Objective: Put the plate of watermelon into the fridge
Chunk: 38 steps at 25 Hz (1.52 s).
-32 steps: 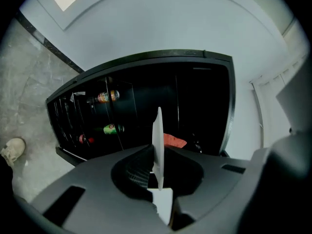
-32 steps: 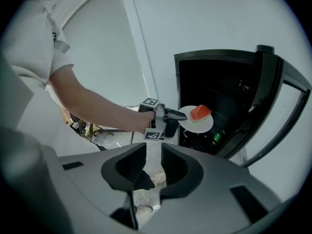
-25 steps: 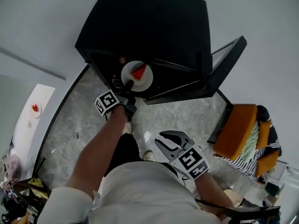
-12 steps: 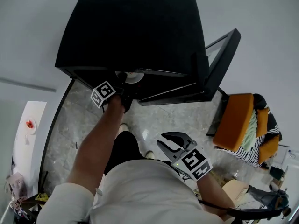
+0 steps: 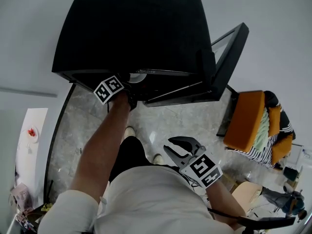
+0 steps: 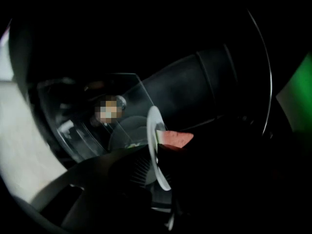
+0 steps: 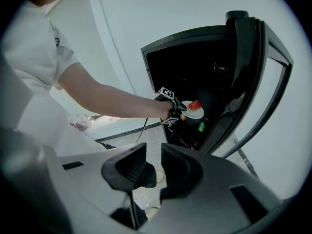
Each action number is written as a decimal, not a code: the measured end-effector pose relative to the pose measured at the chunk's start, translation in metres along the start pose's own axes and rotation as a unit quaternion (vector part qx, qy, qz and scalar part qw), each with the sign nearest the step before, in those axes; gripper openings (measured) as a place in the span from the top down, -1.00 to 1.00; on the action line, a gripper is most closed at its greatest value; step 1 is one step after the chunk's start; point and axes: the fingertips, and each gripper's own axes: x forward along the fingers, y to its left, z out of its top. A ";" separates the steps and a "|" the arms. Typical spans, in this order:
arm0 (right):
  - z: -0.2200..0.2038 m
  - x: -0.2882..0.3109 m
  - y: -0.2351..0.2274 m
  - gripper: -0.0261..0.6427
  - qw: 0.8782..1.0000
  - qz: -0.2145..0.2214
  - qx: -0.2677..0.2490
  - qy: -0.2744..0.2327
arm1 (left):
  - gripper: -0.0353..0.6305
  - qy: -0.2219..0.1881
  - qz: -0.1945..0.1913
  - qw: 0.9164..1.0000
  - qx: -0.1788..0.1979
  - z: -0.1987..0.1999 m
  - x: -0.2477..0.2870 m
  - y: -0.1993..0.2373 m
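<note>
The black fridge (image 5: 131,28) stands with its door (image 5: 225,57) swung open to the right. My left gripper (image 5: 127,84) reaches into the opening and is shut on the rim of the white plate (image 7: 195,113). A red watermelon wedge (image 7: 195,105) lies on that plate. In the left gripper view the plate (image 6: 152,126) shows edge-on with the wedge (image 6: 176,139) to its right, inside the dark fridge. In the head view only a sliver of the plate (image 5: 140,77) shows under the fridge top. My right gripper (image 5: 181,147) hangs open and empty near my waist.
An orange chair (image 5: 247,123) draped with striped cloth stands right of the door. A white table (image 5: 29,145) with a small dish lies at the far left. A green can (image 7: 202,126) and other items sit low in the fridge. Grey marble floor (image 5: 83,126) lies underfoot.
My left gripper has carried the plate forward into the fridge; the plate, fully visible before, is now mostly hidden under the fridge top. The right gripper has stayed put.
</note>
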 end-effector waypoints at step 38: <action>-0.074 -0.084 0.037 0.61 0.998 0.023 -0.014 -0.051 | 0.29 0.027 0.179 0.917 0.356 -0.050 -0.111 -0.033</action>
